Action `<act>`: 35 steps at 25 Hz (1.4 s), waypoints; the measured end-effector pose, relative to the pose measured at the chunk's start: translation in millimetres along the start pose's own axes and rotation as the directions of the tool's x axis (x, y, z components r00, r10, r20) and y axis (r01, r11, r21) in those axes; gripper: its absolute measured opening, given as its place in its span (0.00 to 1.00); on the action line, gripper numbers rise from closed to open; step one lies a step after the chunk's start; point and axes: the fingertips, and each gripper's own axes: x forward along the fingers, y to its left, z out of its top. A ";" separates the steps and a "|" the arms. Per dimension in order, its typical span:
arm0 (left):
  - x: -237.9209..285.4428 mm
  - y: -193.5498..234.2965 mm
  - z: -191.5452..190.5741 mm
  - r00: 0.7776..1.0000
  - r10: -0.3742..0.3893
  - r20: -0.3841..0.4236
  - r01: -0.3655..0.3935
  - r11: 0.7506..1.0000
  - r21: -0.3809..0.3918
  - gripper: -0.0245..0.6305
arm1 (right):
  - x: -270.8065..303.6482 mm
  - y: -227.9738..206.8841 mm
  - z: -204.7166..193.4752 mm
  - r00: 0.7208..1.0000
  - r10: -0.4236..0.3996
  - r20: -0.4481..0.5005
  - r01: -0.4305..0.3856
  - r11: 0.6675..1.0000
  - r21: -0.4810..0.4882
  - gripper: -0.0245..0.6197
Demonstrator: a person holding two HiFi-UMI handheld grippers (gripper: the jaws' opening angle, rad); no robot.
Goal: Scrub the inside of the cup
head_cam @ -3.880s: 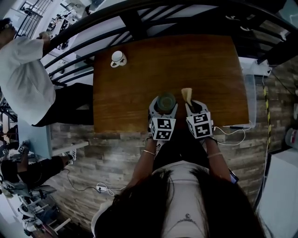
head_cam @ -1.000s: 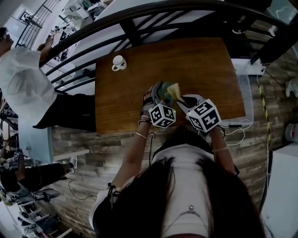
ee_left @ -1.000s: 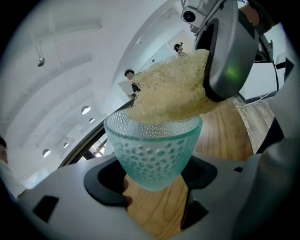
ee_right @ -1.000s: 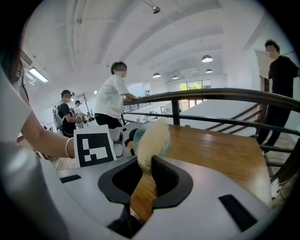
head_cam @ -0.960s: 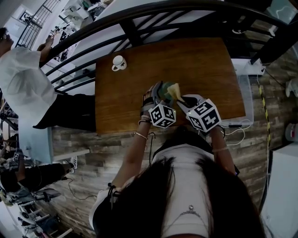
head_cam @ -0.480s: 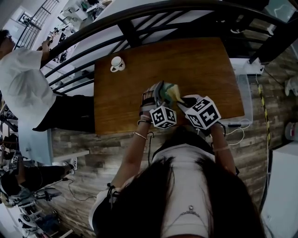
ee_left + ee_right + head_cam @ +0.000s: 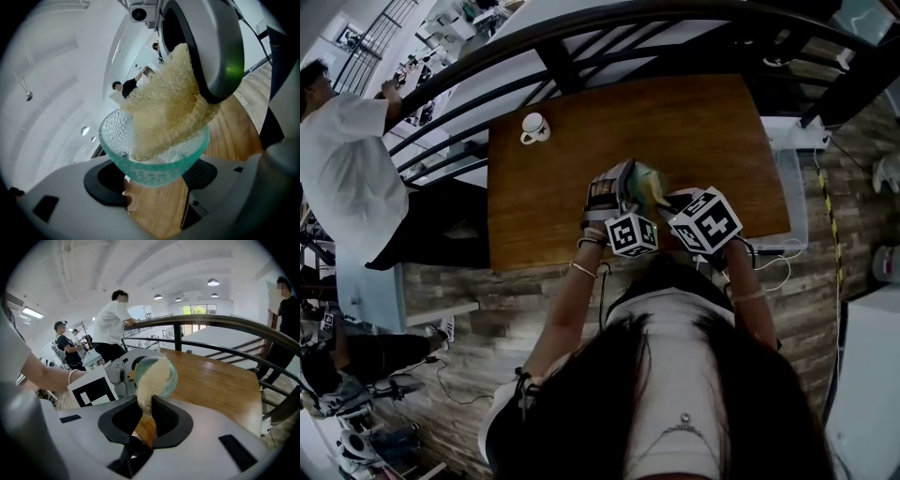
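Note:
A teal dimpled glass cup (image 7: 117,136) lies tilted on its side above the table, its mouth turned toward my right gripper. My left gripper (image 7: 157,187) is shut on its lower body. A pale loofah scrubber (image 7: 168,108) with a wooden handle (image 7: 146,427) is pushed into the cup's mouth and fills most of it. My right gripper (image 7: 146,420) is shut on that handle. In the head view, both grippers meet over the table's near middle, the cup (image 7: 636,178) against the left gripper (image 7: 619,192) and the scrubber (image 7: 653,187) in front of the right gripper (image 7: 672,202).
A white mug (image 7: 532,126) stands at the far left corner of the wooden table (image 7: 712,122). A black railing (image 7: 581,37) runs behind the table, with a person in white (image 7: 347,159) beyond it. A cable (image 7: 769,258) lies by the right front edge.
The cup was upright earlier and now lies tilted toward the scrubber. The scrubber's head has gone from beside the cup into its mouth. Both grippers have shifted slightly left.

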 end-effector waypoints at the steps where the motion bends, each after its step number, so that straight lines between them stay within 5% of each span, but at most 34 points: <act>1: -0.1 -0.8 1.0 1.000 -0.002 0.002 0.002 1.000 0.004 0.58 | 0.4 0.6 -1.0 1.000 0.000 -0.009 0.000 1.000 -0.003 0.16; 18: 3.8 -11.9 17.4 0.998 0.012 0.056 -0.019 0.991 0.131 0.58 | 3.9 -3.2 -11.2 0.994 0.032 -0.108 -0.027 0.998 0.051 0.16; 35: 1.5 -15.3 30.9 0.994 0.017 0.108 -0.028 0.994 0.101 0.58 | 6.1 0.5 -4.4 0.974 0.224 0.034 -0.222 0.919 0.327 0.16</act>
